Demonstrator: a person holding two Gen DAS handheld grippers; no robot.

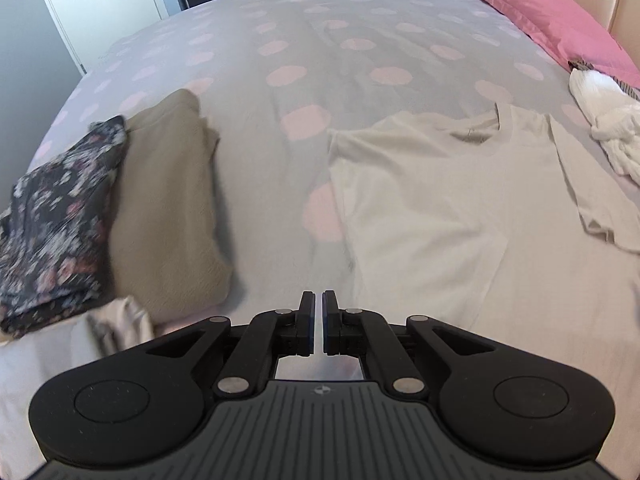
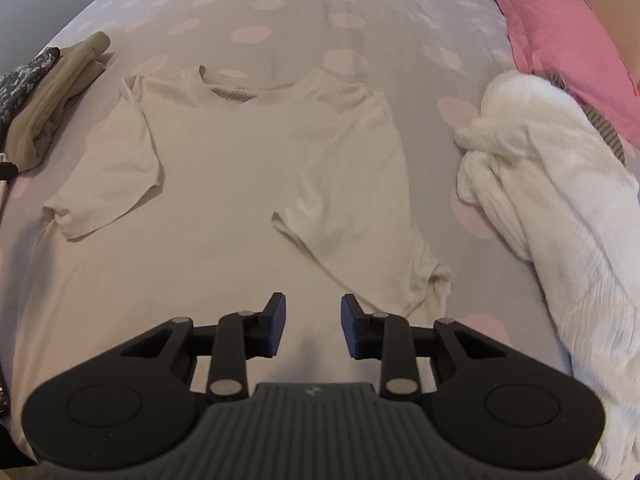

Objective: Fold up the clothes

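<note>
The floral garment [image 1: 56, 216] blurs and runs off the left edge. The white heap [image 2: 560, 220] is cut at the right, hiding striped cloth [image 2: 606, 132].

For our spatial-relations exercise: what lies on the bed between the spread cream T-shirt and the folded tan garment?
Only bare spotted bedcover lies between the T-shirt and the folded tan garment; the left wrist view shows it best.
</note>
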